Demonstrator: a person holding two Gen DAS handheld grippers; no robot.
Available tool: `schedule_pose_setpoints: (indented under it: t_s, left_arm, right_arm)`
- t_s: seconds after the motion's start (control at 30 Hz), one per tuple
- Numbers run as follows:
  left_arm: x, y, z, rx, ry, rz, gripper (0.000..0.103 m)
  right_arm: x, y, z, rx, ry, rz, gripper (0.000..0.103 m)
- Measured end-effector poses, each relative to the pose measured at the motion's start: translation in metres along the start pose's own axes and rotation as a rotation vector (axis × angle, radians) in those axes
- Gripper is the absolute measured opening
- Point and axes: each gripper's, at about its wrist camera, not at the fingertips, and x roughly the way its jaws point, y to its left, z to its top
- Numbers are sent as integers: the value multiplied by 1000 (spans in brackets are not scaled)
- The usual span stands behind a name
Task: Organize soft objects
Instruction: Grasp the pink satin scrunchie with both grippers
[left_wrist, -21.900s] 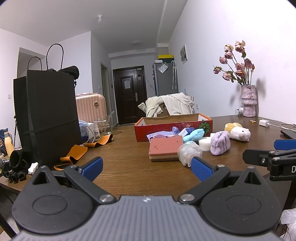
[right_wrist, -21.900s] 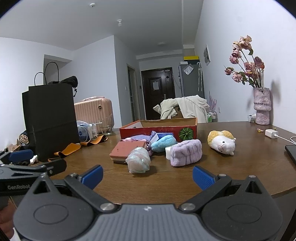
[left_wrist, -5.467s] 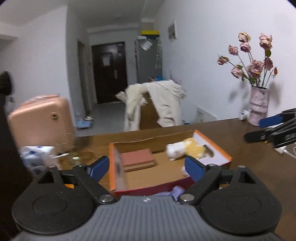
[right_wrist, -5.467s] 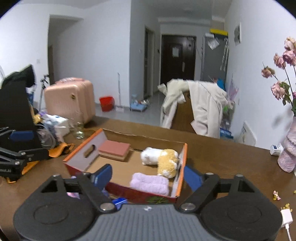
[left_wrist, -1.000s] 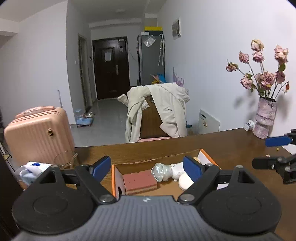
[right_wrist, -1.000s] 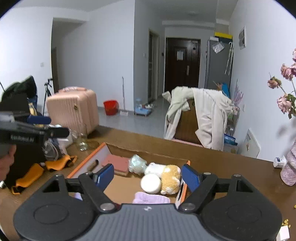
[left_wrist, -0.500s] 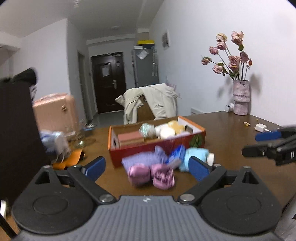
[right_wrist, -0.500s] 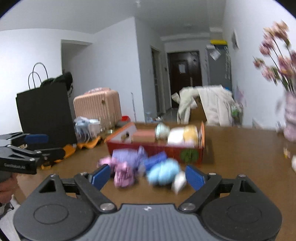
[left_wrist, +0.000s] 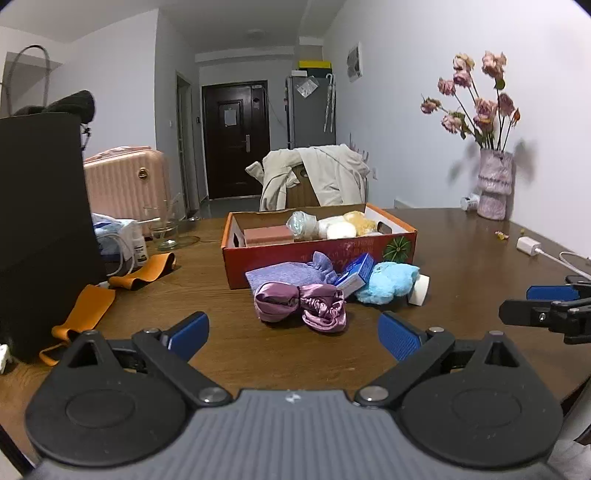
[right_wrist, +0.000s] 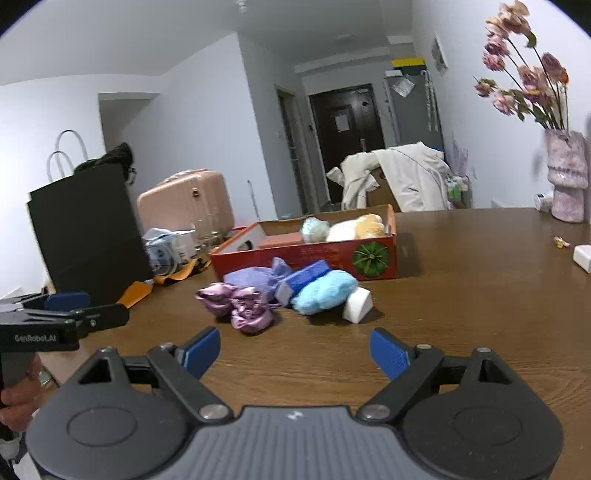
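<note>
Left wrist: satin scrunchie (left_wrist: 301, 302) ahead btwn spread jaws, untouched, left gripper (left_wrist: 293, 334) empty

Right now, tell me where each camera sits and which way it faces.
Left wrist: rides the left gripper, low over the table, facing the box and the pile before it; its open fingers show, and the right gripper at right.
Right wrist: rides the right gripper, facing the same box from further right; its open fingers show, and the left gripper and hand at left.
Shared: box, scrunchie, blue plush, vase.
</note>
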Motion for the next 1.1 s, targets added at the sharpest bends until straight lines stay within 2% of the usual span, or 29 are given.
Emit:
schedule_pose_setpoints:
  t_s: [0.1, 0.2, 0.27, 0.33, 0.4, 0.47, 0.53, 0.6, 0.67, 0.8, 0.9, 0.93, 0.97, 1.03, 1.1]
  left_arm:
    - [29, -3, 7, 32, -5, 18, 100]
    - [62, 8, 17, 34, -11, 28, 99]
    - [86, 23, 23, -19, 27, 2, 94]
    - [113, 42, 28, -105, 79, -70, 92]
    - [143, 63, 32, -221, 142, -130, 82]
    - [170, 76, 31, -293, 206, -148, 55]
    - [188, 86, 23, -340, 266, -197, 37]
    - [183, 86, 12, -353, 268, -238, 30]
    - [163, 80, -1, -319, 246, -242, 23]
    - [127, 72, -27, -270, 234, -239, 23]
    - [119, 76, -28, -273, 232, -243, 24]
    - [118, 78, -27, -274, 226, -241, 28]
    - [116, 80, -25, -279, 213, -236, 40]
    - [114, 88, -21, -304, 165, -255, 55]
    - [119, 92, -18, -334, 160, -259, 57]
  right_arm:
    - [20, -13, 5, 36, 36, -42, 79]
    - [40, -22, 11, 69, 58, -15, 69]
    - [54, -22, 15, 90, 69, 36, 65]
    - [73, -20, 17, 100, 89, 81, 63]
    - [95, -15, 22, 114, 105, 111, 59]
    - [114, -8, 27, 115, 112, 131, 56]
    - [134, 1, 32, 109, 126, 163, 53]
    - [149, 9, 37, 96, 134, 180, 52]
    - [161, 15, 42, 86, 134, 194, 52]
    - [186, 21, 44, 102, 176, 235, 52]
    - [201, 31, 37, 80, 229, 248, 52]
    - [204, 34, 34, 76, 242, 258, 48]
    - [205, 37, 31, 73, 249, 262, 38]
    - [204, 41, 28, 63, 256, 267, 29]
    - [200, 42, 25, 59, 254, 270, 26]
